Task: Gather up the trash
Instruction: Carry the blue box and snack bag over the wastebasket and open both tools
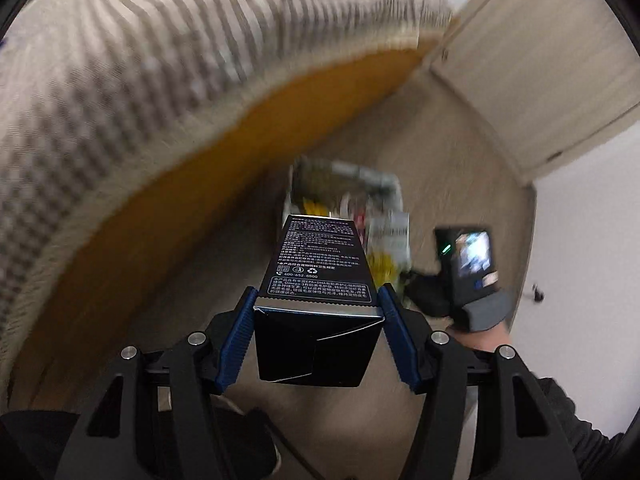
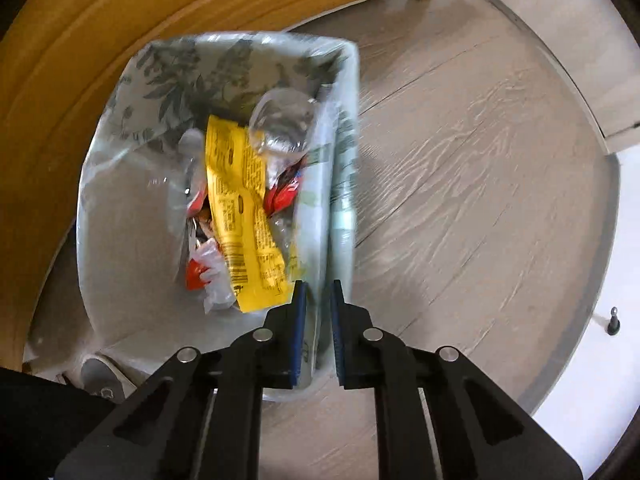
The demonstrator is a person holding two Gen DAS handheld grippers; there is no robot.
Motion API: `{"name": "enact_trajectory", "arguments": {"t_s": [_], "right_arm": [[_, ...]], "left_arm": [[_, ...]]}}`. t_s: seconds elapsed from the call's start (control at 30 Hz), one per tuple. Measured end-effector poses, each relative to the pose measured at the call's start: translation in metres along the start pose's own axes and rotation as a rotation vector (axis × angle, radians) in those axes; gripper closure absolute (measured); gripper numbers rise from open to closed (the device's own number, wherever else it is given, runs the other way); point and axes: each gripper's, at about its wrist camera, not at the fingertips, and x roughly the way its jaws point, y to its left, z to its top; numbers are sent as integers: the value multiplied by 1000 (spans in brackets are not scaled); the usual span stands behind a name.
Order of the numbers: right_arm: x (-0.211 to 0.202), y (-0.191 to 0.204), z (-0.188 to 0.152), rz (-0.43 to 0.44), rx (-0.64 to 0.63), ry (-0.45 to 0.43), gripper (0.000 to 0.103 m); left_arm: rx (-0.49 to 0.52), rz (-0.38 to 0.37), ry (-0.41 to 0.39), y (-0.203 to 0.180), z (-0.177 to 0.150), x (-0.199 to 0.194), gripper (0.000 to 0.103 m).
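The left gripper (image 1: 318, 312) is clamped on a black box (image 1: 320, 280) printed with white text, its blue pads pressing the box's two sides near the opened flap end. Beyond the box, on the grey wood floor (image 2: 460, 160), stands the trash bin (image 2: 120, 200) — lined with clear plastic, close beside a wooden bed frame (image 2: 60, 80). In it lie a yellow wrapper (image 2: 244, 208), red wrappers (image 2: 286, 192) and crumpled clear plastic (image 2: 280, 120). The right gripper (image 2: 318, 292) points down over the bin's right rim, its jaws slightly apart with the bin's wall between them — the pads do not appear to press on it.
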Motion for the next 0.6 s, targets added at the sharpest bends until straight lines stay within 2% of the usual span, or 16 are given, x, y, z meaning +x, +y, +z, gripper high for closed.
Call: {"name": "enact_trajectory", "arguments": {"t_s": [0.1,0.17,0.2,0.33,0.43,0.6], "right_arm": [[-1,-1,1,-34,-15,-20,89],[3,-3,-2,-64,-23,-25,71],[7,-4,-3,-64,-17,-23,68],[16,-15,-7,-56,35,-21,68],[8,-18,-10,-61,49,-43,55],[-8,-21,-18,-25,85,-86,55]], "left_arm": [[-16,-36,74,-4,8,30,44],[-32,-60,116,-5,14,50,44],[-40,-64,136,-6,17,61,44],[-66,-75,205,-12,22,104,44],[-80,-43,260,-13,23,131,44],[-87,35,308,-16,27,166,44]]}}
